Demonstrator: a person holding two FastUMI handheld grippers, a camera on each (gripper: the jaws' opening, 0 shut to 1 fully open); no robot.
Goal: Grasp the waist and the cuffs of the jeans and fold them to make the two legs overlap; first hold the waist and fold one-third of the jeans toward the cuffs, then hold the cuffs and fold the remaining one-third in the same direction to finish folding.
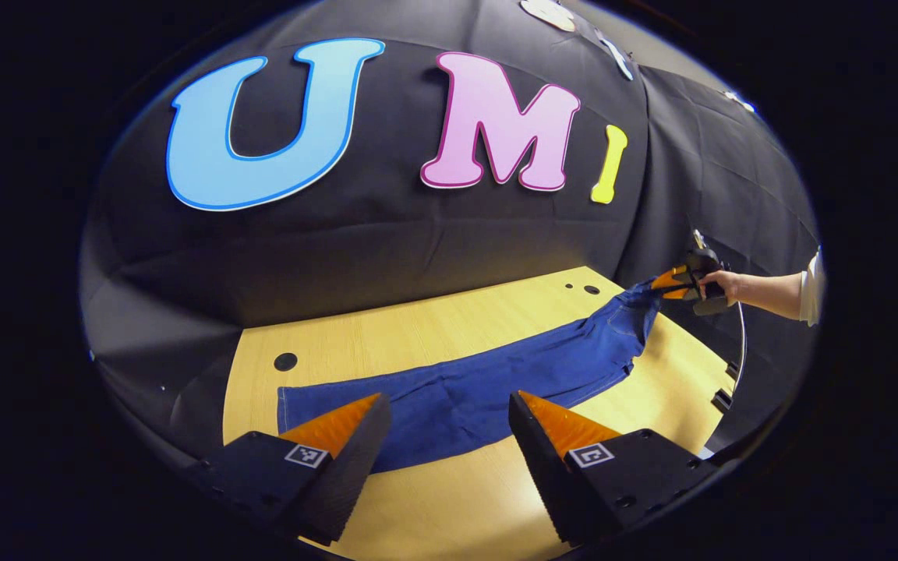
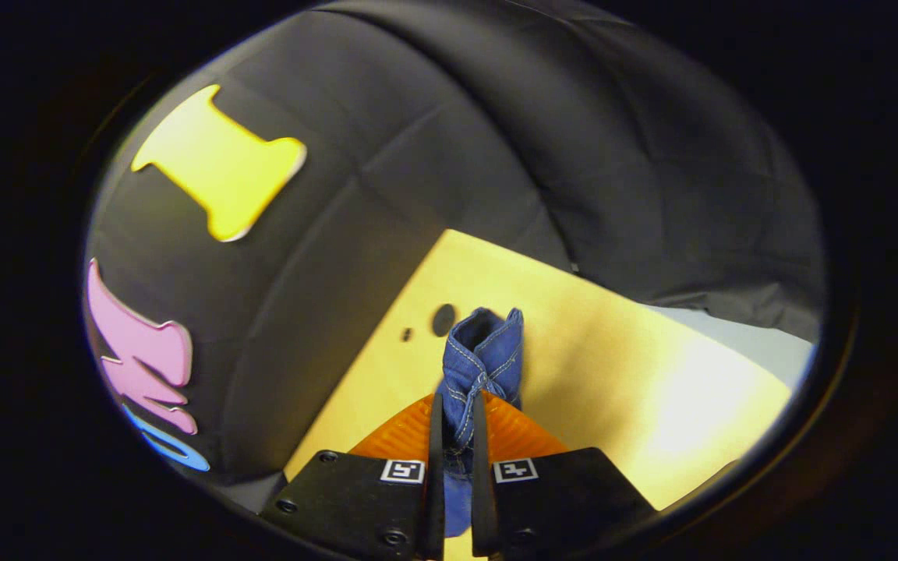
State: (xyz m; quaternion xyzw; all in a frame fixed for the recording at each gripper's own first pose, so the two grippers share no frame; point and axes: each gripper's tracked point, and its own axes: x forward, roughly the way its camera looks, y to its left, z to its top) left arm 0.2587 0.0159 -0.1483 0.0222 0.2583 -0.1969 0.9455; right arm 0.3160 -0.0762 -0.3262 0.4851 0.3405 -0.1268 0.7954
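Right now the right gripper (image 2: 457,401) is clenched on the jeans (image 1: 464,386) waist, centre-bottom of its view. Left gripper (image 1: 449,405) is released, hovering over the jeans on the counter (image 1: 449,514).

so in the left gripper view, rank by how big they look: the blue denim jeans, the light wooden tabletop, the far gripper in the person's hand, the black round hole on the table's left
1. light wooden tabletop
2. blue denim jeans
3. far gripper, though distance shrinks it
4. black round hole
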